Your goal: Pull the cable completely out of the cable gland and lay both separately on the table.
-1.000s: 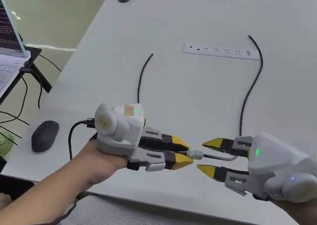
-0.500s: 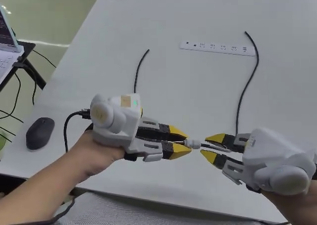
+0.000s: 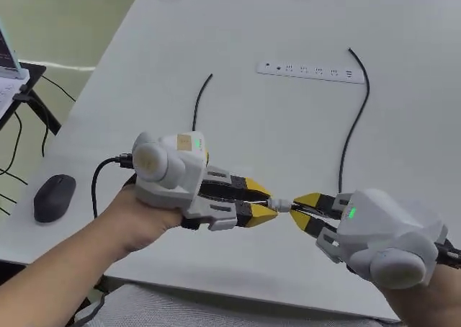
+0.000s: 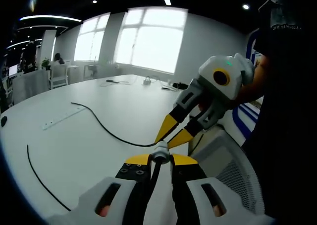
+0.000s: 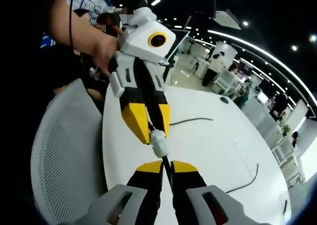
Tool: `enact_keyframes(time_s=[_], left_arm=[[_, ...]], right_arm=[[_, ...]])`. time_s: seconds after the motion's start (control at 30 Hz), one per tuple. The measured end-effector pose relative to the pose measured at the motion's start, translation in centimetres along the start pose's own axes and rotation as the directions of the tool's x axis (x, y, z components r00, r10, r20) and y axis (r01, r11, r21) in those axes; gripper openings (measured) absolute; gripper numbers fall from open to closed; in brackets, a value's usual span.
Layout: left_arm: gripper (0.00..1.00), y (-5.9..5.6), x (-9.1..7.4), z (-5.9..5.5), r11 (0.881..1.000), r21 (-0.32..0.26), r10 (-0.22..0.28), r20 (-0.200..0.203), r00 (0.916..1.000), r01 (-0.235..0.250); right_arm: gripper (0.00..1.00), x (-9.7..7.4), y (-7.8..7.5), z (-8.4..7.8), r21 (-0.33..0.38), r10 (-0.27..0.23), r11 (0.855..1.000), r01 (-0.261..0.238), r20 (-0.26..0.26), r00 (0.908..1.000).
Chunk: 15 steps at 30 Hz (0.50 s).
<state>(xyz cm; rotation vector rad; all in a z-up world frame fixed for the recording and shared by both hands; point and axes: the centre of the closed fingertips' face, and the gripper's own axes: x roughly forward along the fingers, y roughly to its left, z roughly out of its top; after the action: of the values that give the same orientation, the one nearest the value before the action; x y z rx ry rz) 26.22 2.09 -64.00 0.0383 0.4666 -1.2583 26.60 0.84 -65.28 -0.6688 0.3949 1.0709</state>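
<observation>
I hold the left gripper (image 3: 273, 204) with its jaws pressed onto the cable gland (image 3: 283, 206); the white gland sits at the jaw tips. The right gripper (image 3: 293, 209) faces it tip to tip, with its jaws pinched on the black cable (image 5: 167, 169) just where it leaves the gland. In the left gripper view, a black length runs back from the gland between the left jaws. The cable is not yet out of the gland.

Both parts are in the air over the near edge of the desk (image 3: 274, 140), on my side of the power strip (image 3: 308, 71) and well apart from it. One loose black cord (image 3: 354, 122) lies on the desk, running from the right end of the power strip towards me. A second cord (image 3: 200, 100) lies left of the power strip. A dark mouse (image 3: 54, 197) rests well to the left of the power strip, nearer to me.
</observation>
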Motion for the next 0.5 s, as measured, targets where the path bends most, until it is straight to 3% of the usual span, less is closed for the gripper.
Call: enact_keyframes(time_s=[0.03,0.2,0.5], left_arm=[[0.15,0.0,0.0,-0.1,1.000,0.003,0.002,-0.004,1.0000,-0.002],[0.15,0.4,-0.4,0.2,1.000,-0.002,0.019,0.009,0.9998,-0.019],[0.15,0.8,-1.1,0.6,0.999,0.020,0.030,0.012,0.9995,-0.031]], right_arm=[[0.01,0.1,0.0,-0.1,0.035,0.002,0.999,-0.002,-0.004,1.0000],[0.00,0.2,-0.6,0.1,0.067,-0.032,0.997,0.033,-0.010,0.9994],[0.00,0.2,-1.6,-0.9,0.205,-0.070,0.976,0.077,-0.044,0.9966]])
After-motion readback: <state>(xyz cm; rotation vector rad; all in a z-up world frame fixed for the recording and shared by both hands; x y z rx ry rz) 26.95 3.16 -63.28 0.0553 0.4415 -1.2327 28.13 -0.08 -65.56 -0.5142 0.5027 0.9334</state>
